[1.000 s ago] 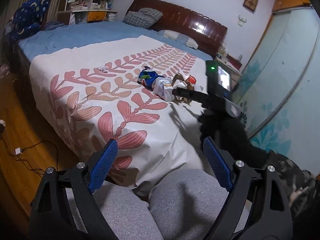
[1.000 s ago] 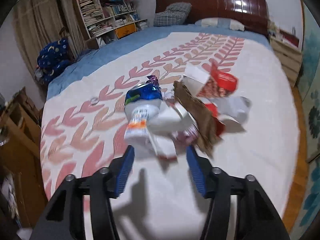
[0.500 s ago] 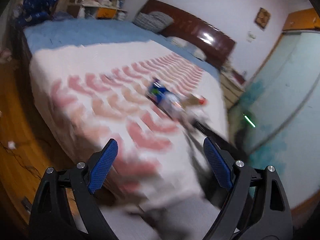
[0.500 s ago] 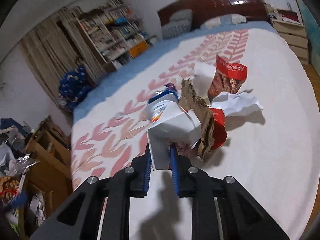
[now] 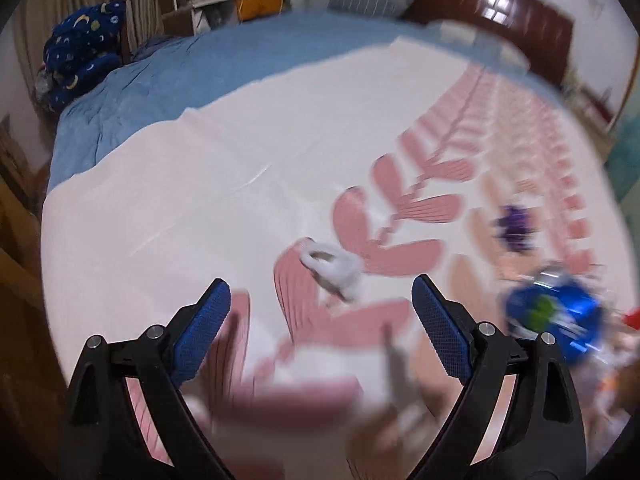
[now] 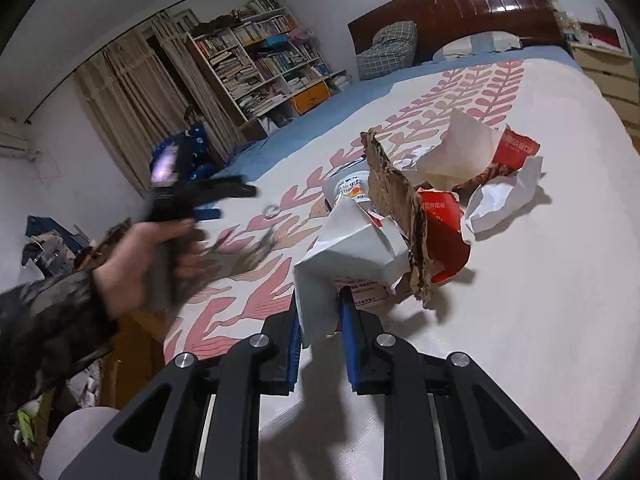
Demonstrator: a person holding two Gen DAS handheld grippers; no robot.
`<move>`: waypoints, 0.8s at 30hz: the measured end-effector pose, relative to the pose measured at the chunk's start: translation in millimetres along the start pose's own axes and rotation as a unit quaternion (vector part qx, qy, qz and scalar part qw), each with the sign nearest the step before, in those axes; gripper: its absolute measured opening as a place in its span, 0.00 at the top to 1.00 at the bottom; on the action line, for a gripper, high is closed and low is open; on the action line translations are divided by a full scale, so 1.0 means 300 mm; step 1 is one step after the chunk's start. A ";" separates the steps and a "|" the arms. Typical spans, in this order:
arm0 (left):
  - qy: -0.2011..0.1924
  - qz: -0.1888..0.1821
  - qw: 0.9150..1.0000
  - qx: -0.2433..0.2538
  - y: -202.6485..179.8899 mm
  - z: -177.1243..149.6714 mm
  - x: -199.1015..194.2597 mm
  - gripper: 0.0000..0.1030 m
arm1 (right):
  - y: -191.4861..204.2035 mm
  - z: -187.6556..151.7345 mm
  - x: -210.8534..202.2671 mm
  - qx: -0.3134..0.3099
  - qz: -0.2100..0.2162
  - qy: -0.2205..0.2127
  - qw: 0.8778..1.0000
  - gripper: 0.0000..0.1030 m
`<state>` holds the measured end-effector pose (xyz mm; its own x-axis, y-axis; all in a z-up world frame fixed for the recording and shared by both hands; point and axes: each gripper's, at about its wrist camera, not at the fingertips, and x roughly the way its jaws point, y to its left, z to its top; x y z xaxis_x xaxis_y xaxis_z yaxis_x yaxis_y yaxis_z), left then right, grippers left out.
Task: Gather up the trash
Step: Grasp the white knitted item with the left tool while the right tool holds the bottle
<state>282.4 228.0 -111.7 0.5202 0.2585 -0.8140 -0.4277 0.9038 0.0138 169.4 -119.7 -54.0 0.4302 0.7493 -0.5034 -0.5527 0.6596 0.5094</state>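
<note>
- Trash on bed (image 6: 540, 300): right tool (image 6: 320, 312), jaws just closed, pinches white paper wrapper (image 6: 348, 252).
- Left tool (image 5: 320, 312) wide open, empty, above small white scrap (image 5: 332, 266).
- Next: probably lift wrapper clear of pile.

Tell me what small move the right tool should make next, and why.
Probably lift it a little, keeping the grip. The right tool has just closed its jaws on the white crumpled paper, which still leans against the torn cardboard and red wrapper. A short raise would likely free it from the pile on the bedspread.
</note>
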 end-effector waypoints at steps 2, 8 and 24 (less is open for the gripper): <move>0.036 0.016 0.999 -0.007 -0.004 0.019 0.090 0.11 | -0.025 0.003 0.007 0.008 0.010 0.002 1.000 0.81; 0.030 0.030 0.999 -0.011 -0.040 0.007 0.156 0.12 | -0.042 0.000 0.022 0.022 0.028 0.008 0.999 0.81; -0.063 -0.116 0.991 0.023 -0.125 -0.226 -0.469 0.79 | 0.087 0.026 -0.089 -0.057 -0.008 -0.017 0.998 0.81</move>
<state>175.1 134.5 -37.1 0.6898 0.0795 -0.7196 -0.2527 0.9579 -0.1363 149.1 -122.0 -22.0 0.4627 0.7420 -0.4850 -0.6229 0.6614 0.4177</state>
